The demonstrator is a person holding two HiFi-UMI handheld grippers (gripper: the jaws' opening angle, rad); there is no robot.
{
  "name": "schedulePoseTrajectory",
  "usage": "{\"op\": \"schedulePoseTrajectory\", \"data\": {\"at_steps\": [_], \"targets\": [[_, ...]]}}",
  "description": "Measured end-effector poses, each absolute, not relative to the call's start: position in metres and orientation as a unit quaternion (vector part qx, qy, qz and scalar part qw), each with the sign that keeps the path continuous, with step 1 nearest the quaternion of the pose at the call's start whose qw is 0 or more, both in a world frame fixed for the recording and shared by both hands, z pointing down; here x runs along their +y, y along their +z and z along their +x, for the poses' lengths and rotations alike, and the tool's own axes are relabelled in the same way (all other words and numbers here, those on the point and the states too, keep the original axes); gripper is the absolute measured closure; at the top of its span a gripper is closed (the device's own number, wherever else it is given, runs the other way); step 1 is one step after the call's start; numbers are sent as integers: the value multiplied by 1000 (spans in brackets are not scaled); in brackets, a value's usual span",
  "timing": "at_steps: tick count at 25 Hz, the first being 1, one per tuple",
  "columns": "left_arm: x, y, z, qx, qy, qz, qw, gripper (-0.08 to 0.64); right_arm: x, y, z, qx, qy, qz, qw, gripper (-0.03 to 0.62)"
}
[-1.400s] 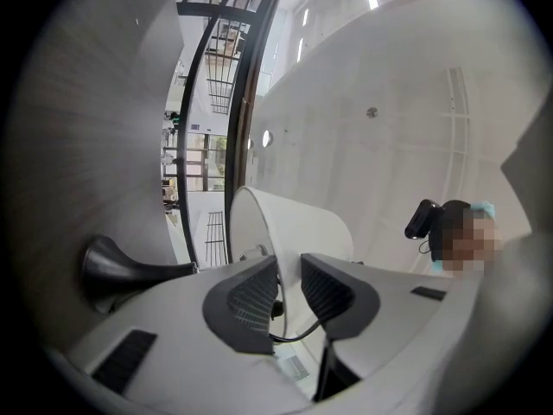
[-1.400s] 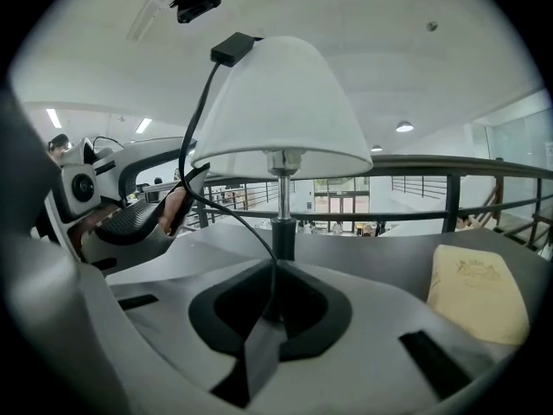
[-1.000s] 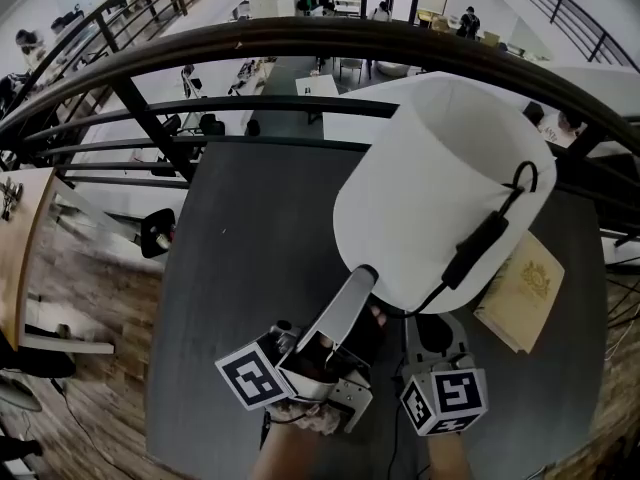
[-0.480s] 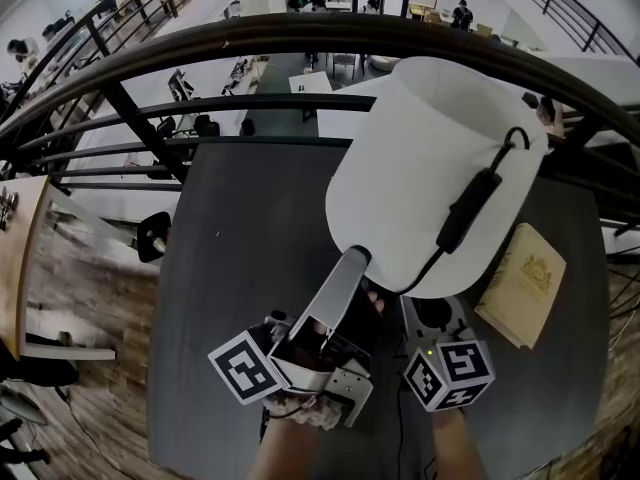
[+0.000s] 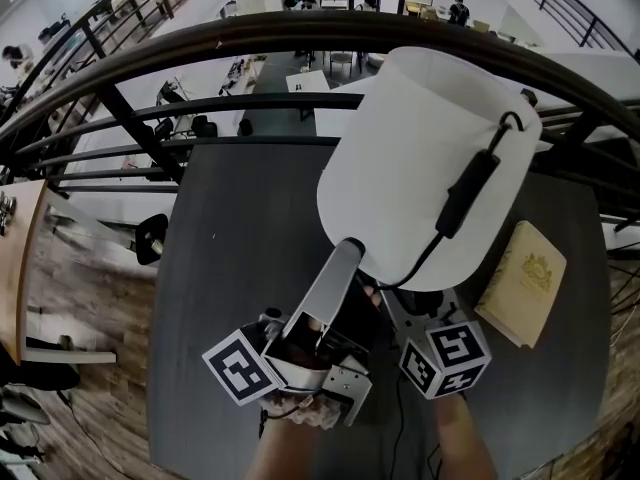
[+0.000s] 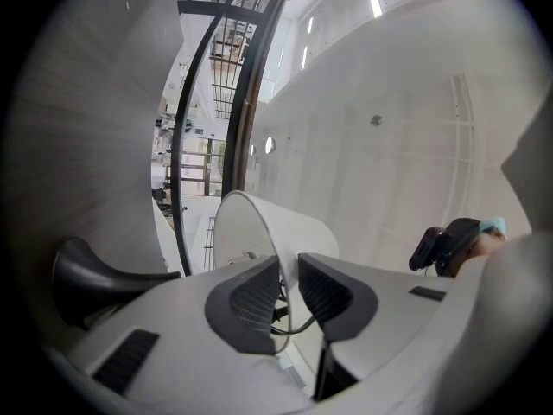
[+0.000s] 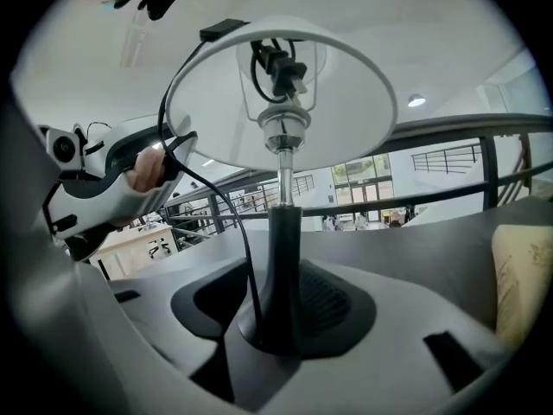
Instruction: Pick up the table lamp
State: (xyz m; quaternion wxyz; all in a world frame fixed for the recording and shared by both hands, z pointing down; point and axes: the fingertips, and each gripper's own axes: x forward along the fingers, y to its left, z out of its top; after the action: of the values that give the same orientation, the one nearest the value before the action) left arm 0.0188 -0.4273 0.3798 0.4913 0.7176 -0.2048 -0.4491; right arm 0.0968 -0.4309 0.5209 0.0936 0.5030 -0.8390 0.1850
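Observation:
The table lamp has a white shade (image 5: 420, 168) and a black cord with an inline switch (image 5: 458, 208) hanging over it. It leans away from me over the dark table (image 5: 250, 268). My left gripper (image 5: 350, 251) reaches up to the shade's lower rim. In the left gripper view the thin shade wall (image 6: 302, 232) runs between its pads, which have just been closing on it. My right gripper (image 5: 420, 306) sits low under the shade. The dark lamp stem (image 7: 281, 258) stands between its jaws (image 7: 276, 309), which have just been opening and stand clear of it.
A tan book (image 5: 520, 283) lies on the table right of the lamp, also seen as the book (image 7: 518, 266) in the right gripper view. A dark curved railing (image 5: 250, 38) runs behind the table's far edge. The lamp's cord (image 7: 233, 223) trails down beside the stem.
The shade has shifted slightly left and away from me. My right gripper has slid forward under the shade. My left gripper stays at the rim.

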Motion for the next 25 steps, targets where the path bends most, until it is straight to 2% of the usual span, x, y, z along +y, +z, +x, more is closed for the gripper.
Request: {"op": "schedulePoseTrajectory", "data": {"at_steps": [4, 6, 7, 22, 24, 25], "targets": [[-428, 378, 15, -208, -453, 715, 490, 474, -429, 518, 90, -847, 180, 490, 96, 376], [-427, 378, 16, -207, -453, 715, 490, 474, -427, 519, 89, -851, 182, 484, 96, 316], [-427, 378, 17, -206, -453, 716, 490, 472, -427, 521, 89, -851, 183, 483, 97, 315], [-421, 377, 19, -199, -454, 714, 495, 477, -463, 533, 80, -852, 178, 486, 86, 316], [-420, 376, 21, -197, -452, 716, 494, 477, -464, 540, 76, -856, 171, 478, 100, 373], [-419, 376, 22, -195, -452, 717, 494, 477, -464, 543, 76, -856, 165, 477, 107, 377]]}}
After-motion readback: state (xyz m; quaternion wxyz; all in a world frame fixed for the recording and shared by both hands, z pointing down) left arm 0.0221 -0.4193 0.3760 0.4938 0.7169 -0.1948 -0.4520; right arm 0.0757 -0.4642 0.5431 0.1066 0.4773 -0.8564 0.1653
